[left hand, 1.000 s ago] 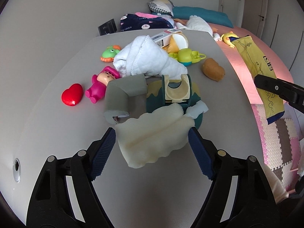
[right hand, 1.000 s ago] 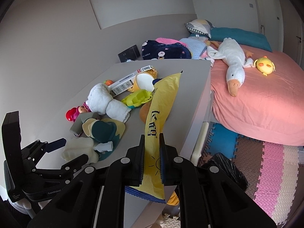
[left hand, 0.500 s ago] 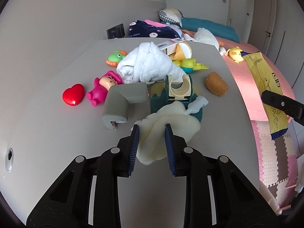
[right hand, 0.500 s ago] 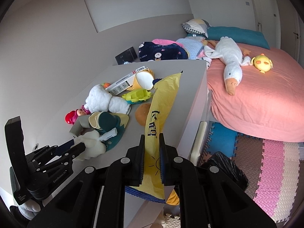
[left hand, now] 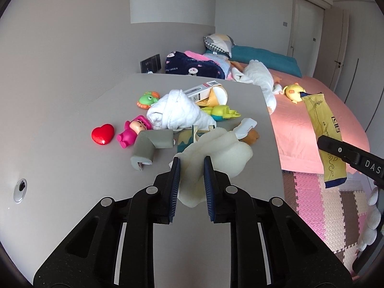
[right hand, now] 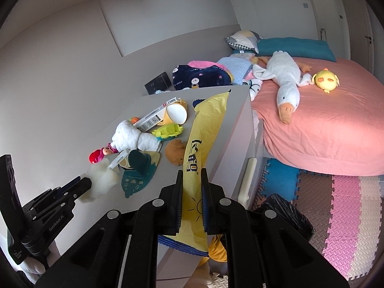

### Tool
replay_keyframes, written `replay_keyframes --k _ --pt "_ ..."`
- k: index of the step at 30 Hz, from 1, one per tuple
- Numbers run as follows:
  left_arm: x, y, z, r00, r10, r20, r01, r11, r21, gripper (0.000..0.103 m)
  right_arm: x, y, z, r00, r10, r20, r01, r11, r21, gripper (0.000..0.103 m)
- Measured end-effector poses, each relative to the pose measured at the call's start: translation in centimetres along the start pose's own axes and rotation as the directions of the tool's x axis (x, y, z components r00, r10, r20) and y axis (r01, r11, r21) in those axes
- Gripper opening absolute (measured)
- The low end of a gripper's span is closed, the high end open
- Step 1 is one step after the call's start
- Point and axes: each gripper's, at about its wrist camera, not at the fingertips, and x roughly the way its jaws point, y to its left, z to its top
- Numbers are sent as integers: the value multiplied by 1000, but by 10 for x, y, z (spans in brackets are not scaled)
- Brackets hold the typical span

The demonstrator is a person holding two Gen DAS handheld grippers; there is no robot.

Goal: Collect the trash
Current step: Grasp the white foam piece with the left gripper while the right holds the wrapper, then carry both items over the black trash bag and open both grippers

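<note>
While toys are crowding the grey desk (left hand: 60, 129) beside a pink bed (right hand: 336, 124), your left claw (left hand: 191, 177) is pinching cream foam (left hand: 216, 153). Your right claw (right hand: 191, 192) is clamping a yellow wrapper (right hand: 204, 129).

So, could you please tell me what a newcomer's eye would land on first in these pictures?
Probably the long yellow snack wrapper clamped in the right claw, held over the grey table's edge nearest the pink bed. Next, the cream foam scrap pinched in the left claw above the toy clutter. On the bed lies a white plush goose.
</note>
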Motion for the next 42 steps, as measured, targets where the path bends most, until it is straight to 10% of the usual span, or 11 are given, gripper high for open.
replay_keyframes --k 30,32,36,42 --pt "34 -177 11 971 -211 -116 226 963 145 21 -45 -137 5 982 -188 -7 187 976 107 14" --pt "44 -187 7 963 -219 -159 244 957 159 32 -36 -146 9 976 -211 -48 214 972 95 15" --pt "51 -198 1 973 -168 -156 198 960 199 91 -29 -162 20 952 -301 -62 306 948 89 65" --pt "57 -195 10 981 -132 -141 161 961 224 92 -29 -172 35 941 -336 -35 338 935 107 65"
